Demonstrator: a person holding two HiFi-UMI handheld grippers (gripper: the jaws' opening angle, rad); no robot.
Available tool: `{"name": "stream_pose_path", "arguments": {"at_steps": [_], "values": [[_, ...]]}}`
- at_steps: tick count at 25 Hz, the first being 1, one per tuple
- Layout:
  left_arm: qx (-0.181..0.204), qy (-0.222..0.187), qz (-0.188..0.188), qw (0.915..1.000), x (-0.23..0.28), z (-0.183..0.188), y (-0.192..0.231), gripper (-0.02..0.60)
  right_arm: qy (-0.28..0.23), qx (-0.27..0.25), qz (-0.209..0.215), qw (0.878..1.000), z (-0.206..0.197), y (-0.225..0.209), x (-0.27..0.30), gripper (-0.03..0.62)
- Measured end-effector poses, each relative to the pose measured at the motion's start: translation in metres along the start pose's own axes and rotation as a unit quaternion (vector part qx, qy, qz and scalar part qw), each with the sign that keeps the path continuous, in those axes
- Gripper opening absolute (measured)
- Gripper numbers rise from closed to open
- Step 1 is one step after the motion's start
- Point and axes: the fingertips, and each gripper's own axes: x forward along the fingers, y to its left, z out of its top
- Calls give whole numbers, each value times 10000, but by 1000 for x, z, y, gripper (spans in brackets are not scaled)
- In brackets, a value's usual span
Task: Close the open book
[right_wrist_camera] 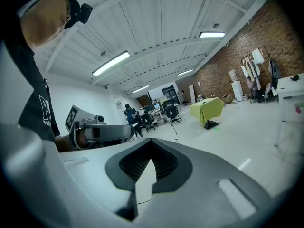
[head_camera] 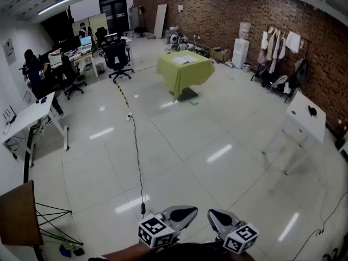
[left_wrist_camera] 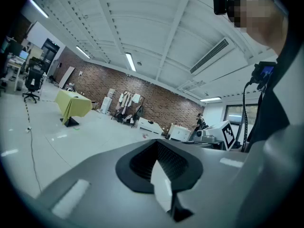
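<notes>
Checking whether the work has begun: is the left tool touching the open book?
Apart. The head view shows the left tool at the frame's bottom edge, while the open book lies on the green table far across the floor.

Pale flat sheet-like item [head_camera: 185,60] on yellow-green draped table [head_camera: 182,75], upper centre of head view: too small to tell whether it is a book, or open or closed.
Left gripper [head_camera: 187,213], bottom edge of head view: rear part and holding hand cut off.
Right gripper [head_camera: 216,216], bottom edge: likewise cut off.
Brown flat board [head_camera: 19,213], lower left: cut by the left edge.
</notes>
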Motion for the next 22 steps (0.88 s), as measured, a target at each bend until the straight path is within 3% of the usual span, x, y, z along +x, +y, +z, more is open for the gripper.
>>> {"name": "stream_pose_path", "arguments": {"at_steps": [9, 22], "values": [[27, -434, 273, 9987, -22, 10, 10, 6, 16, -102, 117, 9999, -4, 14, 10, 8], [80, -687, 578, 9959, -77, 15, 38, 7, 51, -275, 184, 9994, -15, 51, 47, 8]]}}
